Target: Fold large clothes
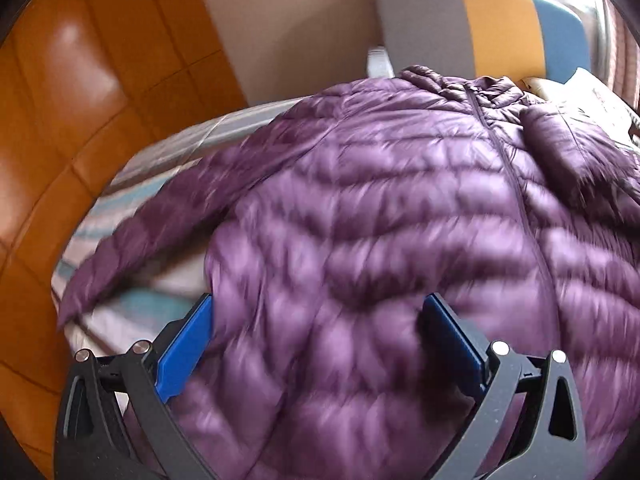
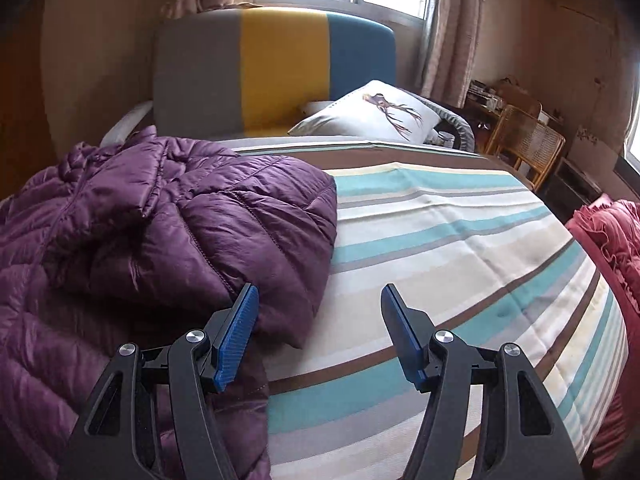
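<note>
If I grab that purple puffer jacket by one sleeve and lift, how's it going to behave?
The jacket looks floppy: its sleeve already lies folded over the body, so the rest would likely hang. Its puffy quilting suggests it is light for its bulk. The shiny shell may slip in a shallow pinch.

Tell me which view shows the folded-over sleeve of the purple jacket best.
The right wrist view: the folded sleeve lies sharp and whole across the purple jacket, its cuff end beside the right tool. The left wrist view catches it only at the far right edge, small, with much of the picture blurred.
</note>
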The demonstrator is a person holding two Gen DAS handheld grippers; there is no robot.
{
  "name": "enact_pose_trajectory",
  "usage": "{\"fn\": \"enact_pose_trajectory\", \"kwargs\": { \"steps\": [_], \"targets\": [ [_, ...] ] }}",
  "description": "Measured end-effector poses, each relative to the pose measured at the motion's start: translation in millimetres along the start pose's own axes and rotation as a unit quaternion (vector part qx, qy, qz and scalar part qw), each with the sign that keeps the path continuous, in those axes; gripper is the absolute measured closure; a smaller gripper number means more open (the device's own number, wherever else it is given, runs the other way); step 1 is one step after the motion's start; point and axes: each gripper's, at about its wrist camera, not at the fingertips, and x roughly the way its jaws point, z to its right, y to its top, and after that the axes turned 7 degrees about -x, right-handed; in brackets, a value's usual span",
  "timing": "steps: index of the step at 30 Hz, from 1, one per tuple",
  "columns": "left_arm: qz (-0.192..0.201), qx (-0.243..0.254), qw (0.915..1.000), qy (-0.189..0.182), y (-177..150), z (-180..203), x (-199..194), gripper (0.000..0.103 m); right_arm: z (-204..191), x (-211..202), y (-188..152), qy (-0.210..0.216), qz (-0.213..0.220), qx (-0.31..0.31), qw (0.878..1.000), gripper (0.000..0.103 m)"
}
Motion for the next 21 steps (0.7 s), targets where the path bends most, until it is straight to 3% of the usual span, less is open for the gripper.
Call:
{"fn": "enact_pose_trajectory", "kwargs": {
  "steps": [3, 5, 7, 9, 12, 16, 21],
  "targets": [
    [0.011, -0.042, 0.9991, -0.005, -14.2, -25.0, -20.2, 0.002, -6.3, 1.1, -4.2, -0.008, -0.006, -0.017, 1.0, 0.04],
    [0.048, -0.054, 0.9972, -0.02, -11.9, -27.4, -41.1, 0.002, -9.3, -0.4, -4.1, -0.012, -0.005, -0.022, 1.0, 0.04],
    [0.097, -0.032, 0.9944, -0.029, -3.6, -11.6, -59.0, 0.002, -8.5, -2.5, -4.2, -0.014, -0.002, -0.022, 1.0, 0.04],
    [0.135, 0.019, 0.989, -0.059, 6.3, 17.3, -70.9, 0.002, -7.0, -4.4, -4.5, -0.02, 0.001, -0.019, 1.0, 0.036],
    [0.149, 0.096, 0.9775, -0.114, 22.1, 69.1, -69.0, 0.002, -3.2, -4.2, -6.3, -0.032, 0.0, -0.007, 0.999, 0.03],
    [0.147, 0.198, 0.9585, -0.143, 35.7, 140.5, -47.3, 0.002, 3.1, -0.3, -8.3, -0.033, -0.008, 0.007, 0.999, 0.03],
    [0.151, 0.27, 0.9392, -0.149, 48.0, 203.4, -20.7, 0.002, -0.1, 0.9, -8.8, -0.043, -0.01, -0.001, 0.999, 0.03]
  ]
}}
